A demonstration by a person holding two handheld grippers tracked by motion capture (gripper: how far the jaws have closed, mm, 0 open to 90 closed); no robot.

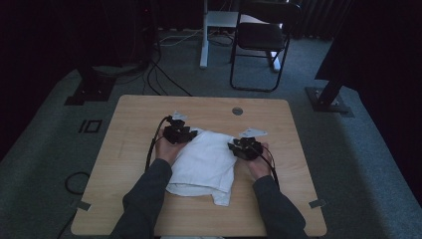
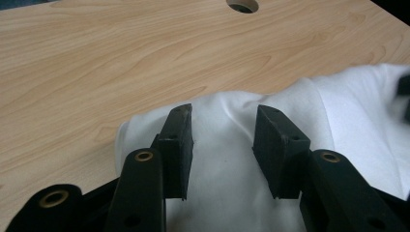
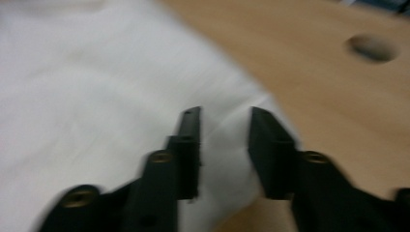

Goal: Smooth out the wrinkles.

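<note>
Nearest us, the folded white cloth (image 1: 204,164) lies mid-worktop (image 1: 129,149), its loose flap trailing toward the near edge. Our left gripper (image 2: 222,133) sits over its far-left corner and our right gripper (image 3: 224,140) over its far-right corner, both with fingers (image 2: 176,145) parted, clasping nothing. If we close too high we may pinch only the top layer, so the fold would slide apart. Farther off, the worktop hole (image 1: 237,111) looks harmless.

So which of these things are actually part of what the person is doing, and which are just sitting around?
In use:
white cloth
left gripper, open over the cloth
right gripper, open over the cloth
table

Just there:
black chair
floor cables
</note>
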